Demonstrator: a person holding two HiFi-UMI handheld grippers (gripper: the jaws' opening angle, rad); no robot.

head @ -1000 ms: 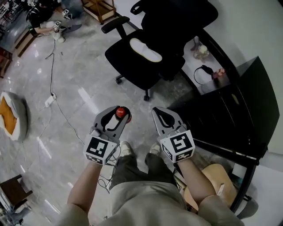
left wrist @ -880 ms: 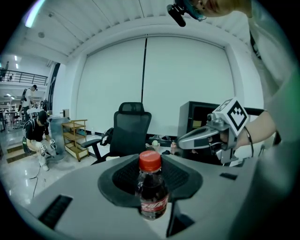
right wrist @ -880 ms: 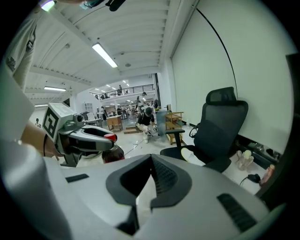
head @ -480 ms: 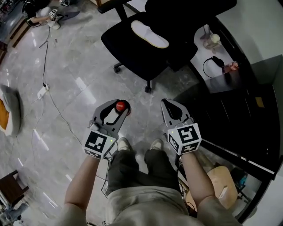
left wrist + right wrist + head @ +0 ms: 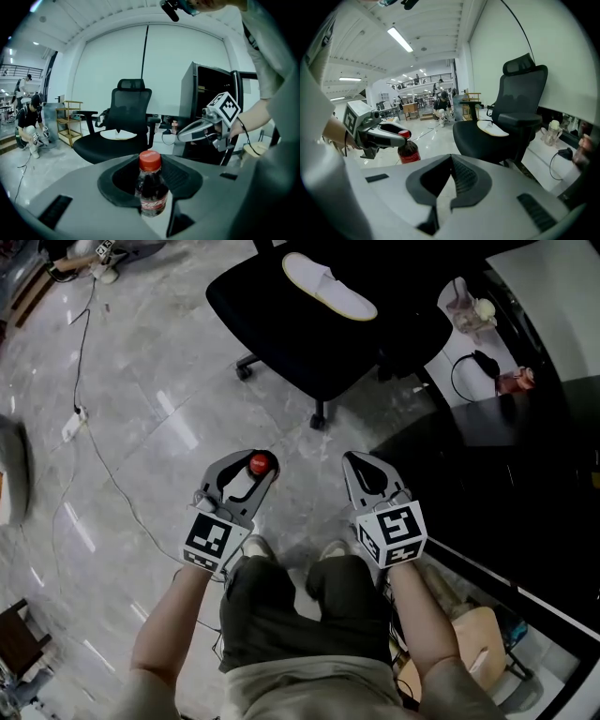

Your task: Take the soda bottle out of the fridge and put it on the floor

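Note:
My left gripper (image 5: 251,470) is shut on the soda bottle (image 5: 260,463), a small dark bottle with a red cap and red label. The bottle (image 5: 151,187) stands upright between the jaws, held above the grey marble floor (image 5: 141,427). My right gripper (image 5: 361,465) hangs level with it to the right, its jaws shut with nothing between them. From the right gripper view the bottle (image 5: 408,151) shows in the left gripper (image 5: 386,133). The black fridge (image 5: 525,474) stands to my right.
A black office chair (image 5: 319,315) with a white slipper (image 5: 328,285) on its seat stands just ahead. A cable (image 5: 103,456) runs across the floor at left. A low shelf (image 5: 478,343) with headphones and cups adjoins the fridge. A person (image 5: 28,122) crouches far left.
The head view has shifted, so the chair and the fridge slide toward the top and right. Both grippers hold the same pose, and the bottle stays in the left one.

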